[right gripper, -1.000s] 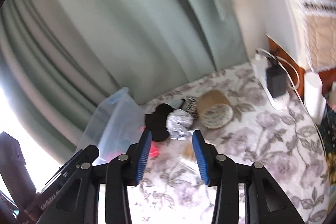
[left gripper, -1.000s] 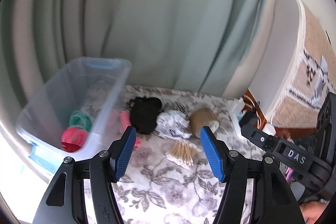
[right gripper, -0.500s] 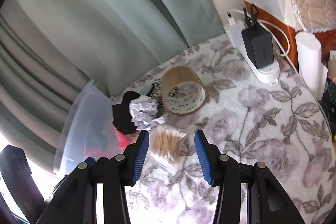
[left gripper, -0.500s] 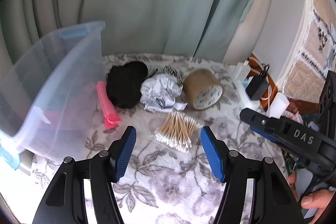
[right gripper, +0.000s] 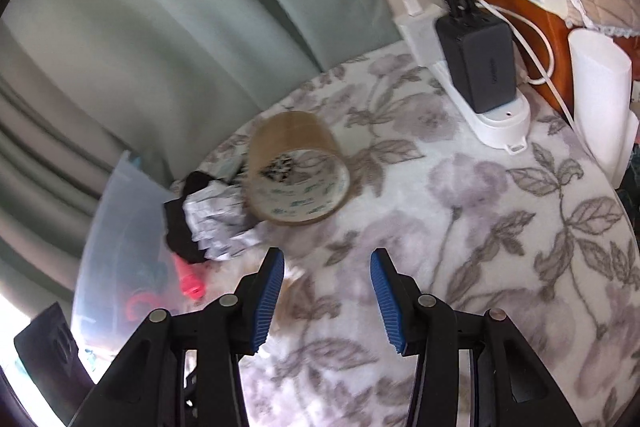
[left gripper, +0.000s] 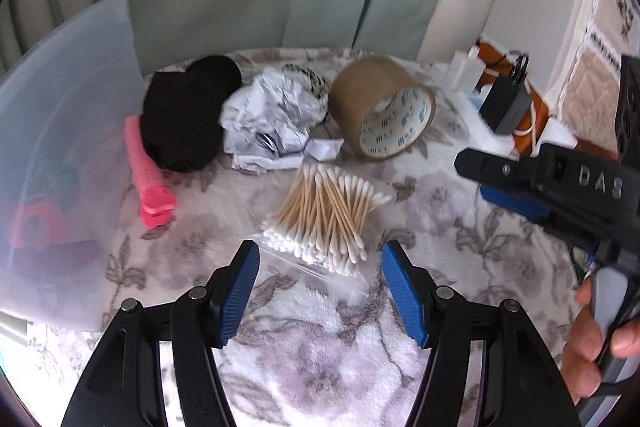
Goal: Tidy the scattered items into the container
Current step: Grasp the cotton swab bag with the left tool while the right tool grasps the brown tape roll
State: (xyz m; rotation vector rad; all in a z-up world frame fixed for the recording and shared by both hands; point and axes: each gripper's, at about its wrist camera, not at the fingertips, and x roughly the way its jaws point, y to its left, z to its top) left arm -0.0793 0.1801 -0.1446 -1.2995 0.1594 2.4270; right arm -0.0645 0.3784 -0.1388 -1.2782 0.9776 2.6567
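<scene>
Cotton swabs (left gripper: 326, 213) fan toward tape roll (left gripper: 382, 107).

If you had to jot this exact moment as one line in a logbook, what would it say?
left gripper: open, just short of cotton swabs | right gripper: open, empty, facing tape roll | container: left of the items

The left gripper (left gripper: 320, 291) was built of black plastic arms ending in two blue, finely ribbed pads (left gripper: 239, 293), with round silver screw heads set along each arm behind them. The right gripper (right gripper: 327, 301) matched it: black arms, blue ribbed pads (right gripper: 269, 301), silver screws behind. Seen from the left wrist view, its black body carried the raised letters "DAS", and a hand (left gripper: 596, 343) wrapped a grey trigger behind that lettering.
</scene>
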